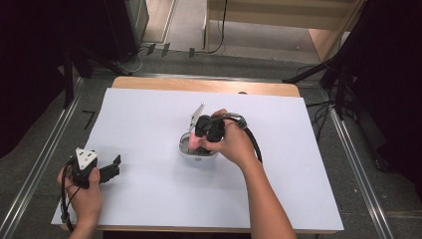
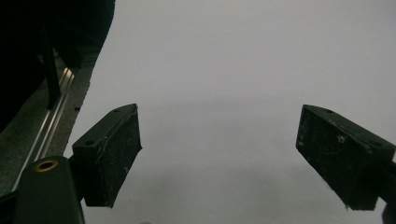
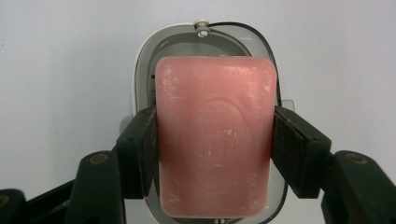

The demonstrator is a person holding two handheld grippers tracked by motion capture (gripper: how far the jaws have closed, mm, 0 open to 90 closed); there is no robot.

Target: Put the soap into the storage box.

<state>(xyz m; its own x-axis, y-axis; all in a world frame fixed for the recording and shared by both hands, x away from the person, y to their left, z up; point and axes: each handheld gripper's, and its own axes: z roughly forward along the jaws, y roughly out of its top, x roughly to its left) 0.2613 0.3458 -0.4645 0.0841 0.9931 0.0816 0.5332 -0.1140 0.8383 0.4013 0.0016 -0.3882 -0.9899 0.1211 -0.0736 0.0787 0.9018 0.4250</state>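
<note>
Count: two claws, one soap, one soap box, one lid, one white sheet on one table.

Right claw (image 3: 215, 140) – closed on the soap (image 3: 215, 135). Its two black pads press the bar's long sides, one on each side, about halfway along. The soap is a single pink bar with rounded corners and an oval stamp on its upper face; a few pale scuffs show on it.

Soap position – directly over the box (image 3: 140, 88), a white oval dish with a grey inner rim visible around the bar in the right claw's view. Whether the bar rests on the box's floor or hangs just above it cannot be told. In the high view the right claw (image 1: 199, 142) points down into the box (image 1: 186, 152) near the middle of the sheet (image 1: 149, 189), and the lid (image 1: 197, 113) stands tilted up at the box's far side.

Left claw (image 2: 219, 154) – open wide, nothing between its two pads, bare sheet (image 2: 233, 60) beneath. In the high view the left claw (image 1: 113, 168) sits near the sheet's near left corner, well apart from the box.

Table (image 1: 199, 84) – a wooden strip shows beyond the sheet's far edge.
</note>
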